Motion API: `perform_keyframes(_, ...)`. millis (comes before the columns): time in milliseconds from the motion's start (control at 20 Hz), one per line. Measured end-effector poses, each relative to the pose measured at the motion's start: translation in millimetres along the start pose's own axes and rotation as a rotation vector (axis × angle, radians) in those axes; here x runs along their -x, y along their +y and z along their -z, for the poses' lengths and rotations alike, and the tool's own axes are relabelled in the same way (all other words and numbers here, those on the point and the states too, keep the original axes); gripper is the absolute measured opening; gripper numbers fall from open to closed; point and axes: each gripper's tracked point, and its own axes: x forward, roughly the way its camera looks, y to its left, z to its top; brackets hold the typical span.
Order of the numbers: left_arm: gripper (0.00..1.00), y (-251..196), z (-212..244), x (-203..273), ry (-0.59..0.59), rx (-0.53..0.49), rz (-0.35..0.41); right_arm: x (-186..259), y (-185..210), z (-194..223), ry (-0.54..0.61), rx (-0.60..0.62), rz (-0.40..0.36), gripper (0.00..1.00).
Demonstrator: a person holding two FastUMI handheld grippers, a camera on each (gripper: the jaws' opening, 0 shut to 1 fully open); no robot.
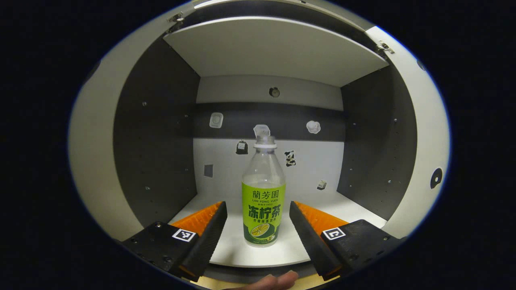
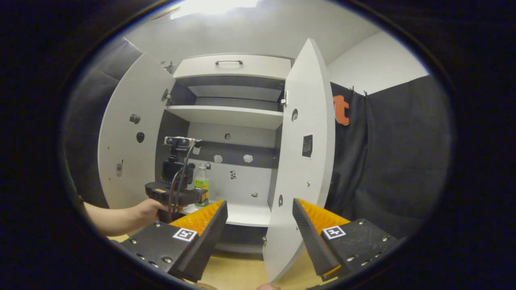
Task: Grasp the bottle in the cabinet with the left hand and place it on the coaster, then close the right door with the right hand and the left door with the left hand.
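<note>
Bottle half behind left tool

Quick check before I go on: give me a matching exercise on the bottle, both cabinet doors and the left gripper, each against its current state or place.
Things:
1. bottle
2. right door
3. left door
4. left gripper

States or places:
A. swung open, at the cabinet's right side, in front of the black cloth
B. upright on the cabinet's lower shelf, cap on
C. jaws open, one on each side of the bottle, not touching it
D. swung open, at the cabinet's left side, above the person's forearm

Pairs: 1-B, 2-A, 3-D, 4-C
</note>
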Motion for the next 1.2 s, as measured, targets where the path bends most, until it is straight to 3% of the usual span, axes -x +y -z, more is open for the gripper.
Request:
perform_keyframes(350, 0.99, -1, -16, -34, -0.055, -0.056, 0.006, 20, -26, 19, 0.046, -0.008, 0.080, 0.95)
perform_keyframes(450, 0.98, 0, -14, -41, -0.037, -0.019, 0.014, 30, -35, 22, 0.054, -0.035, 0.110, 0.95)
perform_keyframes(600, 0.81, 6, -15, -42, -0.001, 0.047, 0.025, 46, -51, 31, 0.069, -0.068, 0.152, 0.94)
perform_keyframes(800, 0.79, 0, -13, -11, 0.032, 0.092, 0.073, 66, -70, 40, 0.085, -0.101, 0.192, 0.98)
perform_keyframes(1200, 0.78, -9, -48, 89, -0.083, 0.075, 0.112, 91, -82, 39, 0.067, -0.138, 0.166, 0.98)
